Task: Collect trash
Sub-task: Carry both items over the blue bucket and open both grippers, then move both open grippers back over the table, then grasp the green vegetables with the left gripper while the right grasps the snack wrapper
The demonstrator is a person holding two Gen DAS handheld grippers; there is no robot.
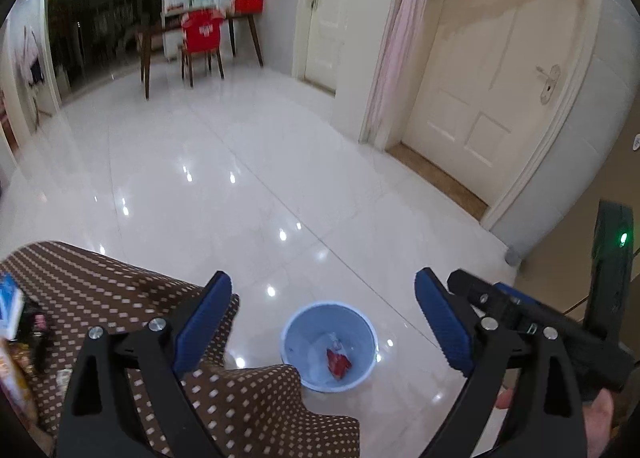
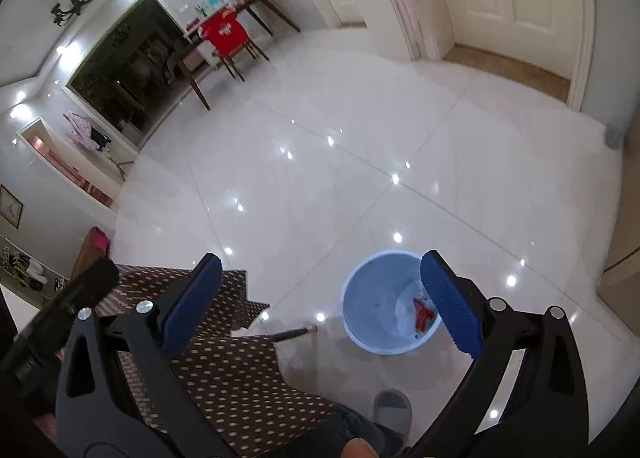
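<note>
Both grippers hang wide open with nothing between their blue pads: the left gripper (image 1: 322,322) and the right gripper (image 2: 320,294) are held above a light blue bin (image 1: 329,346) that stands on the glossy white tiled floor (image 1: 240,185). Inside the bin lies a red wrapper (image 1: 338,364) with some pale clear plastic beside it. Just to the left of the bin hangs the edge of a brown cloth with pale dots (image 1: 248,410). Below the bin in the right view, a grey slipper (image 2: 392,410) rests on the tiles. Well beyond the bin stands a chair draped in red (image 1: 202,33), and to the bin's far right a cream panelled door (image 1: 492,85).
</note>
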